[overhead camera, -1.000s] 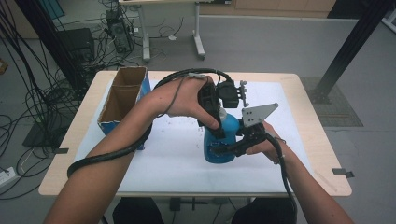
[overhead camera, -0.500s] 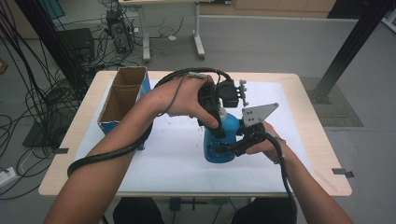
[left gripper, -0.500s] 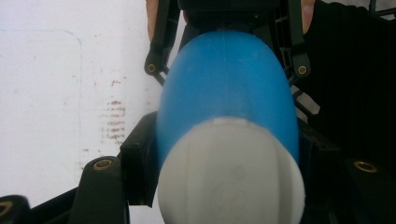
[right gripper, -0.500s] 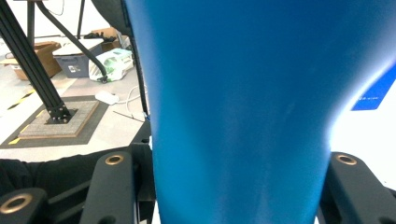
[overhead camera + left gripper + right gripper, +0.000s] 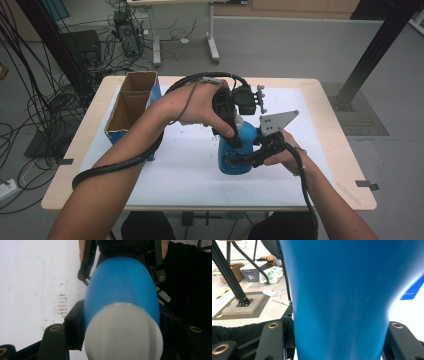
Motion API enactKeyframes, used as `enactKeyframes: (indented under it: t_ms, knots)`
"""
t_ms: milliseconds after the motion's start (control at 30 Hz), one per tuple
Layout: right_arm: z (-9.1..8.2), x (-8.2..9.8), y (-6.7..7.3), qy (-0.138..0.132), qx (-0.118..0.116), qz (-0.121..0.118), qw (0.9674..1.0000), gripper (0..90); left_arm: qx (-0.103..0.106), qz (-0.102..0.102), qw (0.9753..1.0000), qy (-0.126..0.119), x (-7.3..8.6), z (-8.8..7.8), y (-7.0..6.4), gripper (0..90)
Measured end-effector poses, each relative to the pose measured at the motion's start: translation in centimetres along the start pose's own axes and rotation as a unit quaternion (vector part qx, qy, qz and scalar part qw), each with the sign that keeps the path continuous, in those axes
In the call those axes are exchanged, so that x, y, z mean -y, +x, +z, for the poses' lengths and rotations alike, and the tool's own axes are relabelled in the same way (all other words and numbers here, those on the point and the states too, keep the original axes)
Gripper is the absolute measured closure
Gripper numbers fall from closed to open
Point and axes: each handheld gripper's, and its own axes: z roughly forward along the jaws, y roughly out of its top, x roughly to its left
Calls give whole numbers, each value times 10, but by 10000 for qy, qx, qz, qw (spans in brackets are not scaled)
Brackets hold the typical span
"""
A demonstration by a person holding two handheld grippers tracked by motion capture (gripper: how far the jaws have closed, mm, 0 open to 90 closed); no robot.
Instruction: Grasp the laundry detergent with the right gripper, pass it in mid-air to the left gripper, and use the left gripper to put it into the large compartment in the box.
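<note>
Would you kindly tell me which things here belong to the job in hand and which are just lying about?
In use:
- blue bottle with white cap
- left hand-held gripper, shut near the cap
- right hand-held gripper, shut on the body

Lying about:
- cardboard box
- white mat

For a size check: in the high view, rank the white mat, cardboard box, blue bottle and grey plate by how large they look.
1. white mat
2. cardboard box
3. blue bottle, partly hidden by both grippers, so its place below the box is unsure
4. grey plate

Both forearms reach in over the table, left claw pointing down, right claw level, both clamped tight.
</note>
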Motion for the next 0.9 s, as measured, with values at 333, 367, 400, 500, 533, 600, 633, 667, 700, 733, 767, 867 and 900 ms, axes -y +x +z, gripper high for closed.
enactKeyframes:
  t_ms: [333,367,400,500,533,600,633,667,700,733,767,867,900]
  knots:
    - [1,0,0,4,-3,4,10000,442,2,-51,10000,-7,1,0,0,377]
    - [1,0,0,0,-2,1,10000,442,1,-63,10000,-11,1,0,0,377]
    - [1,0,0,-1,-6,0,10000,442,-2,-63,10000,5,2,0,0,377]
    - [2,0,0,7,-11,7,10000,442,-1,-69,10000,19,2,1,0,377]
    - [2,0,0,13,-10,8,10000,442,0,-74,10000,23,2,1,0,377]
    - [2,0,0,2,-10,13,10000,442,1,-78,10000,17,2,1,0,377]
    - [3,0,0,-2,-8,15,10000,442,3,-76,10000,18,2,1,0,377]
    - [3,0,0,-1,-12,16,10000,442,6,-77,10000,13,2,1,0,377]
    - [3,0,0,-5,-16,19,10000,442,2,-71,10000,13,2,1,0,377]
    - [3,0,0,-1,-13,17,10000,442,3,-72,10000,14,2,1,0,377]
    - [3,0,-1,7,-12,15,10000,442,1,-71,10000,11,3,1,0,377]
    - [2,0,-1,8,-9,4,10000,442,-13,-76,10000,22,2,0,0,377]
    - [2,0,-1,5,-7,2,10000,442,-12,-74,10000,25,2,0,0,377]
